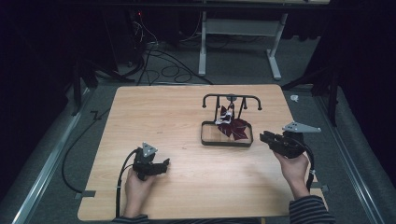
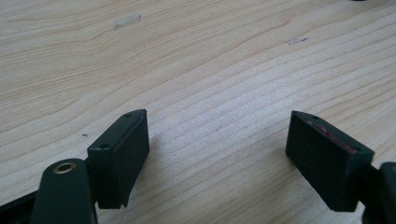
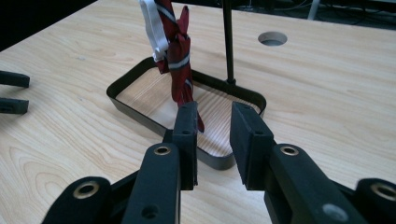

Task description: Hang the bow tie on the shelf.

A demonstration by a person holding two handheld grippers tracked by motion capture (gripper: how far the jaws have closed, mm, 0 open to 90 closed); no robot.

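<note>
A dark red striped cloth (image 1: 233, 127) with a white part hangs from a black rack (image 1: 232, 96) into the rack's tray base (image 1: 226, 143). In the right gripper view the cloth (image 3: 175, 56) hangs just beyond my jaws, over the tray rim (image 3: 140, 116). My right gripper (image 1: 265, 136) sits just right of the tray and points at it. Its jaws (image 3: 214, 140) stand a little apart with nothing between them. My left gripper (image 1: 164, 164) rests low near the table's front left. It is wide open (image 2: 217, 149) over bare wood.
The wooden table (image 1: 187, 116) has a round hole (image 3: 272, 38) behind the rack's thin post (image 3: 228, 42). The other gripper's jaws (image 3: 11, 91) show at the far left of the right gripper view. Cables and a metal frame (image 1: 205, 42) lie on the floor beyond the table.
</note>
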